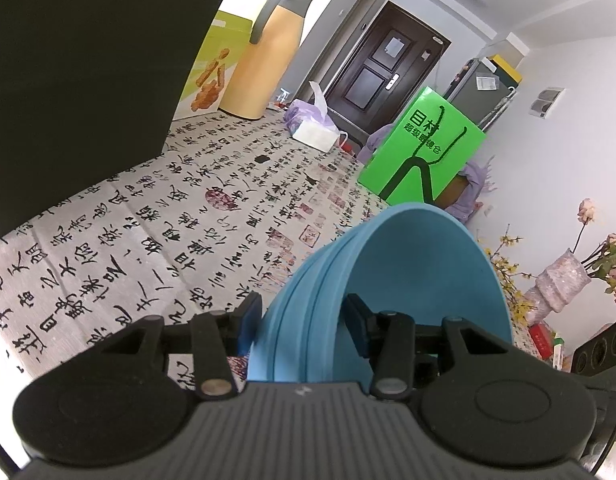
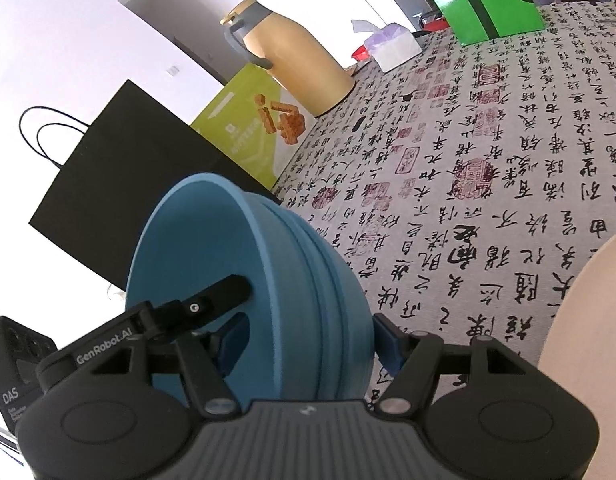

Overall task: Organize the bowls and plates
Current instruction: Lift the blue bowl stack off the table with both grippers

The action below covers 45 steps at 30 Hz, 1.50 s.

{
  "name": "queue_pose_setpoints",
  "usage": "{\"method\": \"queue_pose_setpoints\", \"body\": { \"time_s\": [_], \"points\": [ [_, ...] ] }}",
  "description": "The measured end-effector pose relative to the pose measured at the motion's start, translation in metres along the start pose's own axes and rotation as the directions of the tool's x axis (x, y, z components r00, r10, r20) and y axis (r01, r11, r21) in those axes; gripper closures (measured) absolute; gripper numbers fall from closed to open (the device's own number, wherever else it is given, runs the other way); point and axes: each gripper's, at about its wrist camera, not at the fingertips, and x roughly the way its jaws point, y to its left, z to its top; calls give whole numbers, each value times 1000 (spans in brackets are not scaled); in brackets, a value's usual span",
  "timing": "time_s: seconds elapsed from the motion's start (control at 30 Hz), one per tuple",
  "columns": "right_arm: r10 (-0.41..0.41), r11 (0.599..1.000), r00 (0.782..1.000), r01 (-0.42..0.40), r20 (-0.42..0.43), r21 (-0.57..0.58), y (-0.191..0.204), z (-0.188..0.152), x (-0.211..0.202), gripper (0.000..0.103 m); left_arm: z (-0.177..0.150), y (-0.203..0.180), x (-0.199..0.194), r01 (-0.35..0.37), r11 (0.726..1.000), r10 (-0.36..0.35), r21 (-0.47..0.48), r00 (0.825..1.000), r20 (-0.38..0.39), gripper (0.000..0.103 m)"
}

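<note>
Both grippers pinch one blue bowl stack (image 1: 372,280), left gripper (image 1: 304,326) and right gripper (image 2: 308,344) on opposite rims. It hangs tipped above the table (image 2: 468,160), with bare cloth straight ahead.

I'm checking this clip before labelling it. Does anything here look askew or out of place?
Yes: the blue bowl is tipped on edge above the calligraphy tablecloth, not upright. The left gripper and right gripper each have their jaws closed across its wall from opposite sides. Nothing looks spilled or broken.
</note>
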Motion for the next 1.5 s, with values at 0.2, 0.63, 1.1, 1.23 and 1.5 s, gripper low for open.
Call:
{"method": "queue_pose_setpoints", "body": {
  "time_s": [0.2,0.63,1.1,1.23,1.5],
  "points": [
    [5,1000,1000,-5,12,-3,-3,-2,-12,36,-4,-10,-5,4,1000,-4,9,1000,10,57],
    [11,1000,1000,-11,22,-4,-9,-4,-30,36,-15,-27,-13,11,1000,-11,3,1000,15,57],
    [14,1000,999,-14,44,-6,-14,-13,-57,36,-28,-46,-23,24,1000,-24,14,999,25,57],
    [16,1000,999,-16,51,-4,-17,-17,-65,36,-32,-50,-25,28,999,-28,17,999,25,57],
    [18,1000,998,-18,62,3,-23,-22,-77,36,-41,-61,-27,31,999,-32,19,999,24,57]
  ]
}}
